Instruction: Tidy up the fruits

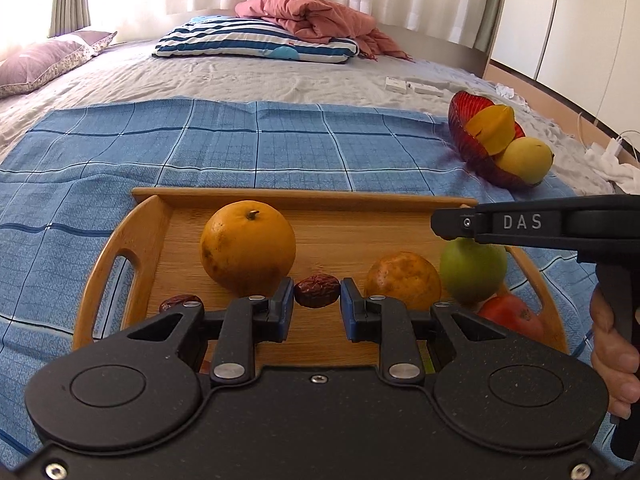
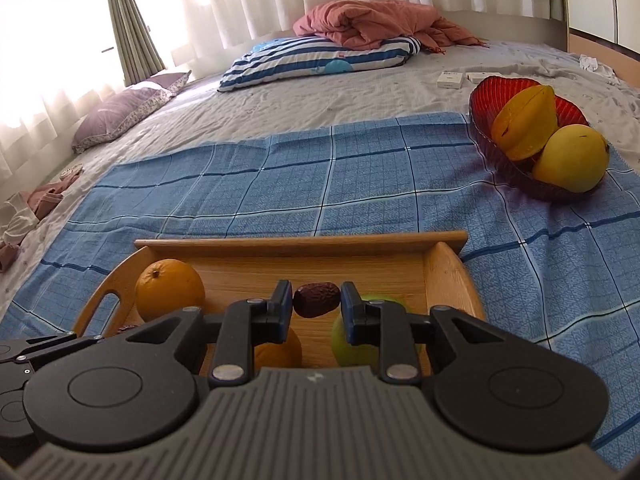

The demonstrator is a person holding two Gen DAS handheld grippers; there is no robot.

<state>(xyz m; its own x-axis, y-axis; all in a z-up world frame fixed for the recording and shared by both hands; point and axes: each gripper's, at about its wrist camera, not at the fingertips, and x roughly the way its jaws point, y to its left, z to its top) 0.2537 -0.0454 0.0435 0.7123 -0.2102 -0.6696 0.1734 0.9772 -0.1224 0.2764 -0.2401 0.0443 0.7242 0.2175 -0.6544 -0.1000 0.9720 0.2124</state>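
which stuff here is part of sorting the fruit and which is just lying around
Job:
- left gripper, shut on a date
- right gripper, shut on another date
- wooden tray: orange, small orange, green apple, tomato
- red bowl: starfruit, yellow fruit

Lying about:
- striped pillow
- pink blanket
- purple pillow
- white boxes

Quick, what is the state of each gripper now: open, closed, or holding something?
Left gripper: closed on a red date.
Right gripper: closed on another red date.
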